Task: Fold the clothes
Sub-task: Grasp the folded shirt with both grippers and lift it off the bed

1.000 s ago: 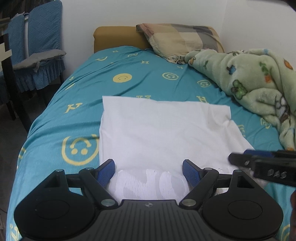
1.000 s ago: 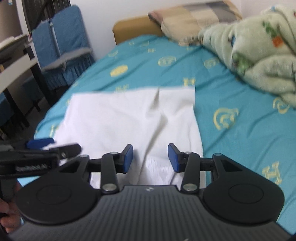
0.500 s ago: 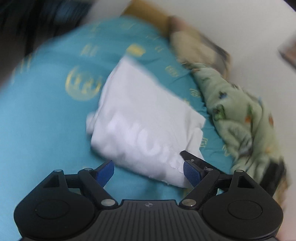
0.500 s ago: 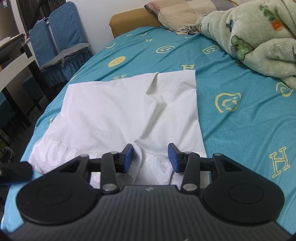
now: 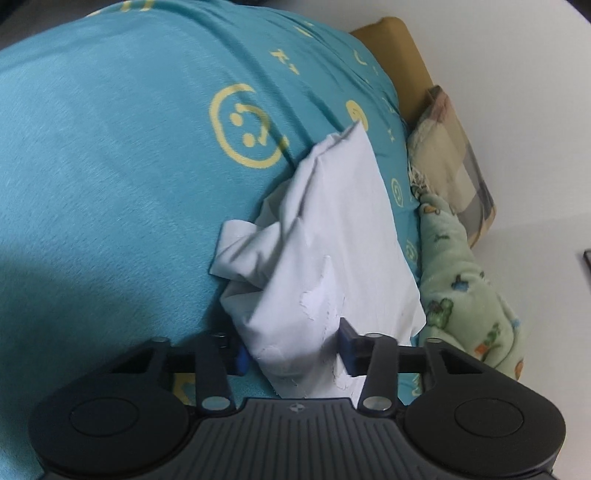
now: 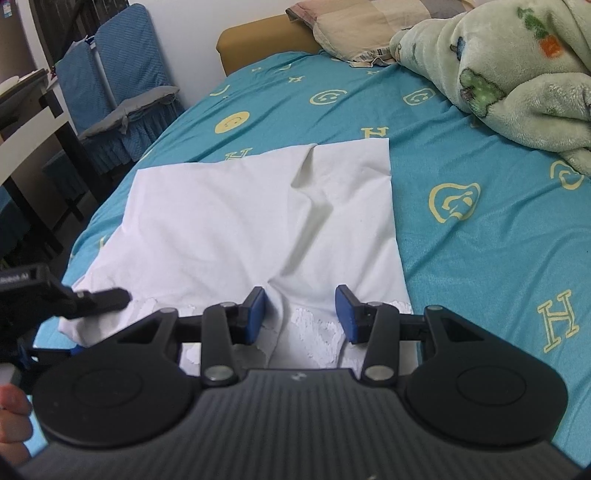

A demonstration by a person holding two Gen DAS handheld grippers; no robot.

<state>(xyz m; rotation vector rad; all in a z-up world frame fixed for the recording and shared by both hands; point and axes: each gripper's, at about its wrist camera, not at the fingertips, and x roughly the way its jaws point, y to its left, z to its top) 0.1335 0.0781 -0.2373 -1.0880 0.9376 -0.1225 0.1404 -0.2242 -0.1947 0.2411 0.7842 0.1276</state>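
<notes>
A white garment [image 6: 240,221] lies flat on the teal bed sheet [image 6: 480,258]. In the left wrist view its near corner [image 5: 295,314] is bunched up. My left gripper [image 5: 294,353] is rolled on its side around that corner and its jaws are closing, with cloth between the pads. The right wrist view shows its upper finger [image 6: 103,298] over the corner and the lower finger beneath it. My right gripper [image 6: 301,314] sits at the garment's near edge. Its jaws stand apart over a raised crease of fabric.
A green fleece blanket [image 6: 517,74] is heaped at the right of the bed, with a checked pillow [image 6: 369,22] at the head. Blue-covered chairs [image 6: 122,74] and a table edge [image 6: 22,122] stand left of the bed. A person's hand [image 6: 11,406] shows at the lower left.
My left gripper rolled over, sank to the garment's near left corner and narrowed its jaws around it, and the corner has bunched up. The right gripper kept still.
</notes>
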